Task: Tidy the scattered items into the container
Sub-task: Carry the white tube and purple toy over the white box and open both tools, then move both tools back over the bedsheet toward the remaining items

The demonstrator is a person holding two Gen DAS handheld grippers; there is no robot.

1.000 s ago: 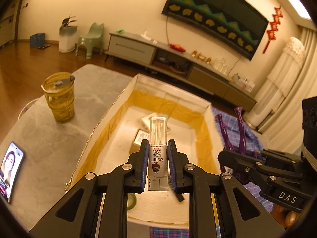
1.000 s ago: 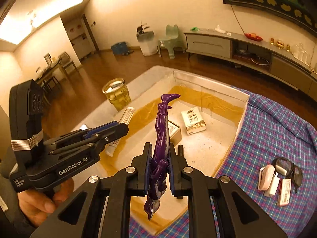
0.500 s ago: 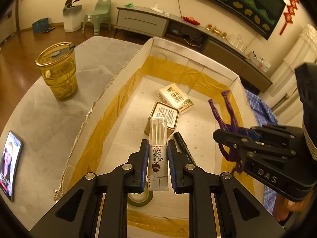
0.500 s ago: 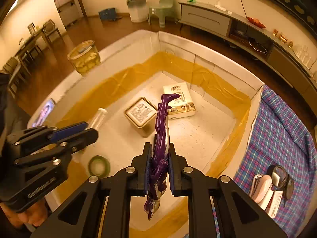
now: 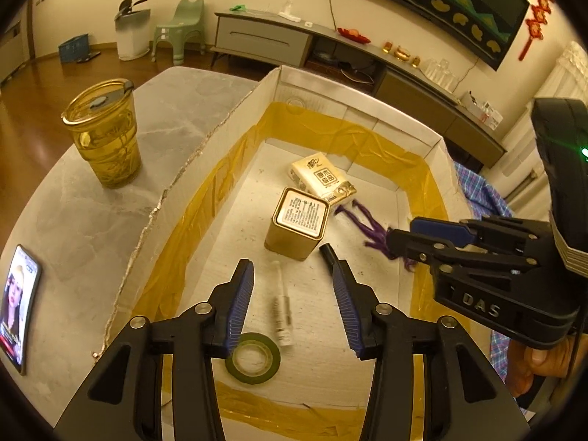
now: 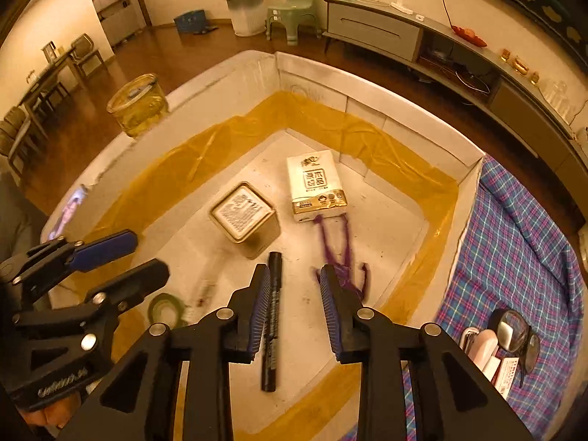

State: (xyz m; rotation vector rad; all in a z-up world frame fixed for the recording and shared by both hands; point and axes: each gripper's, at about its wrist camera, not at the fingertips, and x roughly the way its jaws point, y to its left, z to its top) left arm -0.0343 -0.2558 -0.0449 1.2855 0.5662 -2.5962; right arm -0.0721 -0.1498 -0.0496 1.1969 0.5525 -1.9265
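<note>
**Two items dropped into the box, more waiting on the cloth**

Both grippers have let go since the earlier frames: the clear tube that the left gripper (image 5: 292,303) pinched now lies blurred on the floor of the cardboard box (image 5: 205,154), and the purple figure (image 6: 340,253) that the right gripper (image 6: 294,305) clamped lies flat below it, feet toward the tissue pack (image 6: 316,187).

Left jaws are opening, already spread wide, with nothing pressed between them — the tube (image 5: 281,305) sits on the box floor beneath the gap, just beyond the green tape roll (image 5: 253,358) at the near edge. Right jaws are opening too, parted and empty; the black marker (image 6: 271,316) lies under the left pad and the figure under the right one.

Inside the box so far: the gold tin (image 5: 299,222) near the middle, the tissue pack toward the far wall, the marker, the tape roll, the tube and the figure.

Left to do, as I judge it: a small cluster still sits on the plaid cloth (image 6: 514,228) beyond the box's right edge — a magnifier (image 6: 512,327), a pinkish stapler-like thing (image 6: 483,349) and a small white packet (image 6: 509,375). The task looks well past halfway. The tea tumbler (image 5: 104,136) and phone (image 5: 16,305) on the marble tabletop are probably not part of the tidy.
</note>
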